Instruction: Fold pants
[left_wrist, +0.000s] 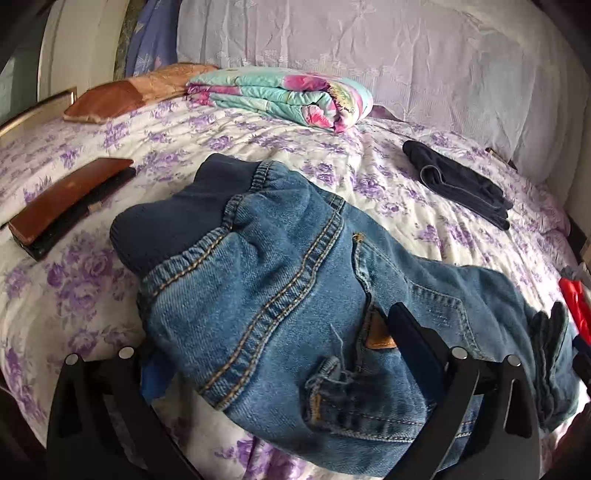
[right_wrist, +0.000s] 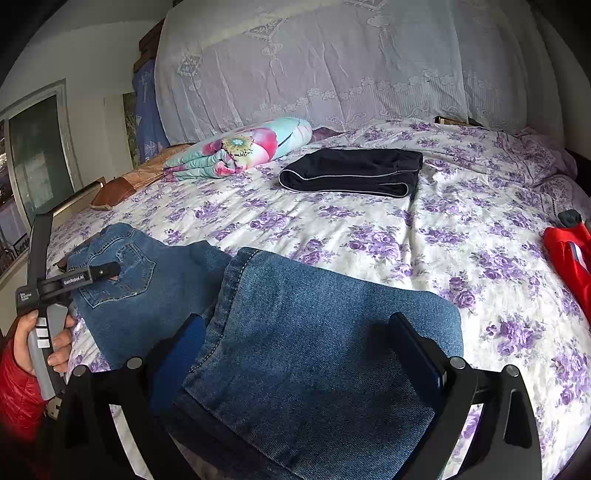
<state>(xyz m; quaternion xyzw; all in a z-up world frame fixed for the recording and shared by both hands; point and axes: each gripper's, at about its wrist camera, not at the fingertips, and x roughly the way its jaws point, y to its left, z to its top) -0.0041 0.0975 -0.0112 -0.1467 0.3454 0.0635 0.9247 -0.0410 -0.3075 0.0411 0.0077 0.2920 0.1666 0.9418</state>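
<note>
Denim fills the near view on both sides: the jeans (left_wrist: 295, 280) lie across the bed (left_wrist: 74, 295), waistband end to my left and leg end to my right. Going left to right, my left gripper (left_wrist: 266, 369) has its jaws apart, straddling the seat and back-pocket part; I cannot tell whether they are pressing the cloth or only hovering. My right gripper (right_wrist: 295, 354) likewise has its jaws apart, either side of the leg panel (right_wrist: 332, 332), which looks already doubled over, its hem turned toward the waist. Further back lie dark folded pants (right_wrist: 351, 171), seemingly finished, and a rolled floral quilt (right_wrist: 236, 147). I judge the fold begun but not done: legs seem together, while the waist end is rumpled and needs another fold.
</note>
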